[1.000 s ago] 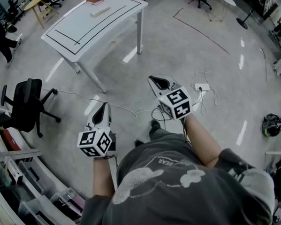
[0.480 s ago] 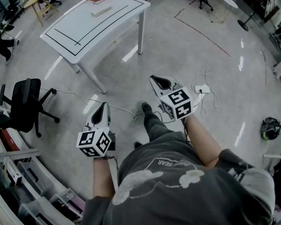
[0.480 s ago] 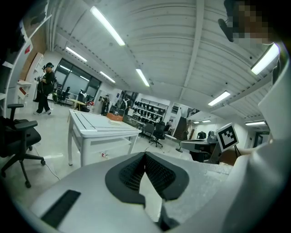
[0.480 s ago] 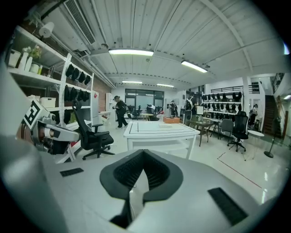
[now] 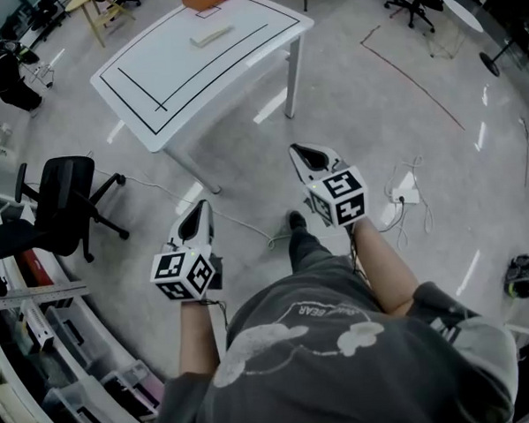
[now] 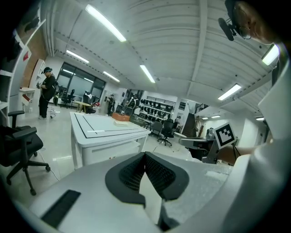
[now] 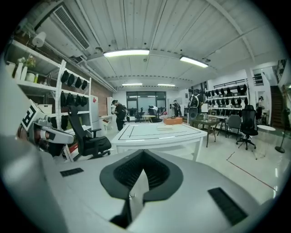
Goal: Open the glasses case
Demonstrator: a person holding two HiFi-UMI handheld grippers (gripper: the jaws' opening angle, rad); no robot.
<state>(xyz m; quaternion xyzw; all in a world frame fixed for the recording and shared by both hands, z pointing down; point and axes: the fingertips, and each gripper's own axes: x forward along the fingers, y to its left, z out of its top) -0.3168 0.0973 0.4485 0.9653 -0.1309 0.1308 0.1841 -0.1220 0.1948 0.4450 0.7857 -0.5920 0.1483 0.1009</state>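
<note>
The head camera looks steeply down from above the person's shoulders onto the grey floor (image 5: 373,94), with the white rectangular table with black outline (image 5: 195,68) far ahead. Each gripper camera rides low behind its own jaws and faces almost level toward that table. The camera on the left gripper (image 5: 200,208) sees the table corner-on, and the one on the right gripper (image 5: 297,150) sees it more squarely. All three views share the table and the black office chair (image 5: 65,194) at the left.
</note>
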